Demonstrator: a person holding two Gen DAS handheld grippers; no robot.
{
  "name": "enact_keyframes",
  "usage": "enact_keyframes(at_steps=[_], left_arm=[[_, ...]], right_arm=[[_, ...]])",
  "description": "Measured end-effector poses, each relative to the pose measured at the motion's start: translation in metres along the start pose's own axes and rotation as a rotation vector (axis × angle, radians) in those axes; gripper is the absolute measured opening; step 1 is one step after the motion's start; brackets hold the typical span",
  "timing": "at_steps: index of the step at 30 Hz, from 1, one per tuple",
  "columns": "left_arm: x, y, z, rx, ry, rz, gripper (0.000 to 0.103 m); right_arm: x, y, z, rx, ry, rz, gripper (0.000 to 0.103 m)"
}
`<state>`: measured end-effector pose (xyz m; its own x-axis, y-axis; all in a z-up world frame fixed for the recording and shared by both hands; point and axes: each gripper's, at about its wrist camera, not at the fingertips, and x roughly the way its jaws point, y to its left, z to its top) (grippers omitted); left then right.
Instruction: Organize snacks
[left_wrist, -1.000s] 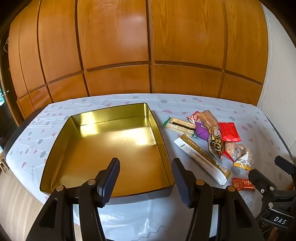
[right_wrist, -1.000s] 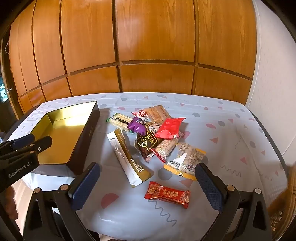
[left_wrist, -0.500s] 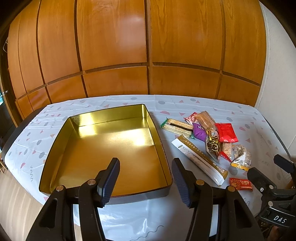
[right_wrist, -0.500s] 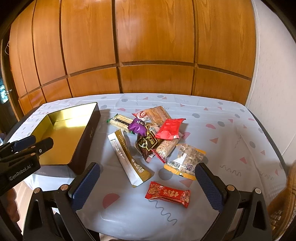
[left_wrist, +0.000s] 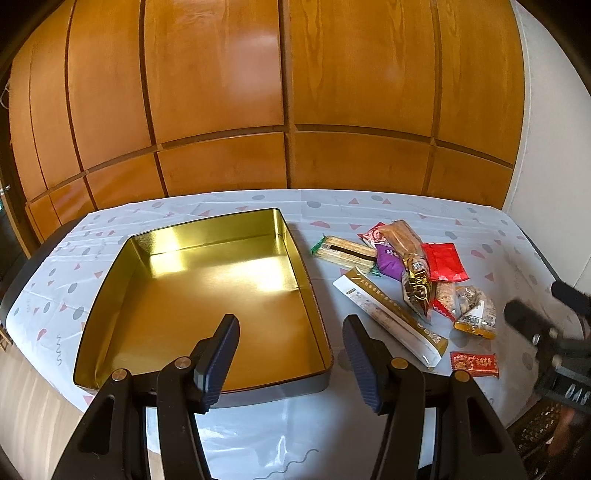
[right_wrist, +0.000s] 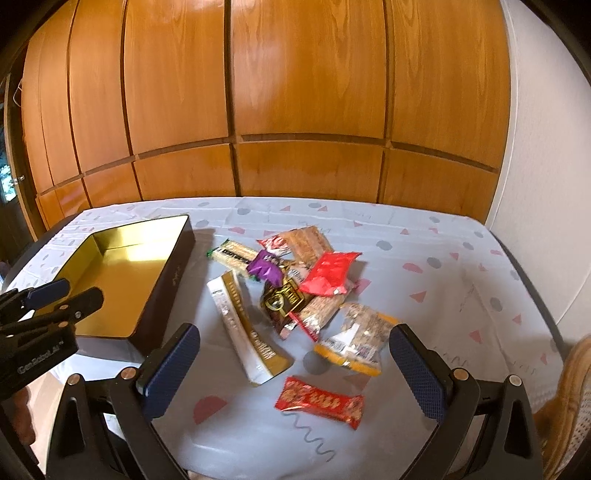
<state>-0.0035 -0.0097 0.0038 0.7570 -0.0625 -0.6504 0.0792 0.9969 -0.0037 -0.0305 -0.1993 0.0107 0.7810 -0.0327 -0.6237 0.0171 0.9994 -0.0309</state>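
Observation:
An empty gold-lined tin (left_wrist: 207, 295) sits on the table's left half; it also shows in the right wrist view (right_wrist: 122, 273). Right of it lies a pile of snack packets (left_wrist: 413, 273) (right_wrist: 295, 280): a long white-and-gold box (right_wrist: 247, 328), a red bag (right_wrist: 328, 273), a purple packet (right_wrist: 264, 267), a nut bar (right_wrist: 354, 341) and a small red bar (right_wrist: 319, 400). My left gripper (left_wrist: 290, 354) is open and empty above the tin's near right corner. My right gripper (right_wrist: 291, 369) is wide open and empty, just above the small red bar.
The table wears a pale cloth (right_wrist: 424, 280) with coloured shapes. A wooden panel wall (right_wrist: 295, 110) stands behind it and a white wall (right_wrist: 546, 184) to the right. A wicker chair edge (right_wrist: 569, 406) shows at the lower right.
My right gripper has moved forward toward the snack pile, so the small red bar sits lower between its fingers. The left gripper has barely shifted. Both stay open.

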Motion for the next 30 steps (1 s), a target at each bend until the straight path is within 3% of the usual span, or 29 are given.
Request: enact_keyframes(at_steps=[17, 21, 24, 27, 28, 30], left_arm=[[0.006, -0.016, 0.004, 0.028, 0.033, -0.103, 0.060], [0.012, -0.017, 0.012, -0.022, 0.119, -0.271, 0.060], [0.017, -0.023, 0.018, -0.044, 0.135, -0.330, 0.060], [0.023, -0.033, 0.023, -0.030, 0.182, -0.361, 0.055], [0.027, -0.039, 0.025, -0.014, 0.210, -0.368, 0.048], [0.033, -0.054, 0.027, 0.040, 0.245, -0.335, 0.041]], right_arm=[[-0.001, -0.071, 0.061, 0.002, -0.092, -0.106, 0.103], [0.007, -0.107, 0.091, 0.041, -0.119, -0.144, 0.103], [0.018, -0.128, 0.107, 0.048, -0.136, -0.187, 0.103], [0.040, -0.152, 0.126, 0.050, -0.156, -0.232, 0.103], [0.044, -0.156, 0.127, 0.052, -0.155, -0.235, 0.103], [0.063, -0.166, 0.128, 0.055, -0.135, -0.246, 0.103]])
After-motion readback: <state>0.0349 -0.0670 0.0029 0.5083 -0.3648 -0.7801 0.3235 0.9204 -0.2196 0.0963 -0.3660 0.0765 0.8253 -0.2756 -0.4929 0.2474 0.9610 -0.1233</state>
